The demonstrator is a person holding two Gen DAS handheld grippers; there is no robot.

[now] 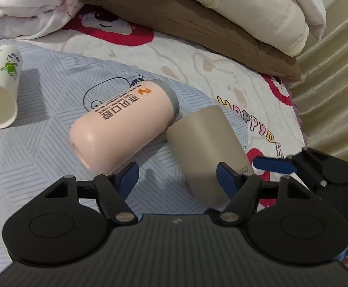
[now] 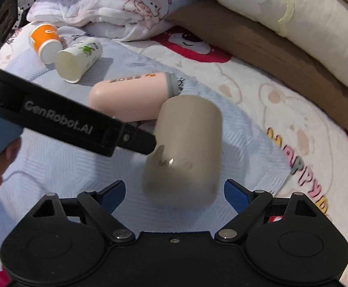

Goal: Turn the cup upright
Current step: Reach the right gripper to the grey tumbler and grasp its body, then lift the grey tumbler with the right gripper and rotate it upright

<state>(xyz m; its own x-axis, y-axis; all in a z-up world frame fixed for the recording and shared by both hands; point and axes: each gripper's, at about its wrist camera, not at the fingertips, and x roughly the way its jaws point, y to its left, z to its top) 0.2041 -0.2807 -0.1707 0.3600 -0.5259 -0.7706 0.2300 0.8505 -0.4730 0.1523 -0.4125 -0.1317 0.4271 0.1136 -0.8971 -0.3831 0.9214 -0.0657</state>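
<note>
Lying tilted on the pale blue quilted mat (image 2: 54, 186): smooth taupe plastic cup (image 2: 186, 148), motion-blurred, touching the left tongs (image 1: 177, 179)' right finger. Sitting between the gaping right tongs (image 2: 174, 192)' blue pads. Both tongs spreading wide, gripping nothing.

four cups in all on the bed (image 2: 257, 91): one tan cup (image 2: 186, 143) tilted, blurred in the right wrist view; one pink cup (image 2: 131, 98) with a grey band, lying on its side; one white paper cup (image 2: 78, 58) with green print, lying on its side; one orange-and-white paper cup (image 2: 45, 41), seen only in the right wrist view. two tools: left tool (image 1: 177, 179) and right tool (image 2: 175, 192), each with two blue pads. one brown pillow (image 1: 186, 21). one cream quilt (image 1: 257, 7) folded on top of it. one pink-printed white blanket (image 2: 107, 7), bunched.
</note>
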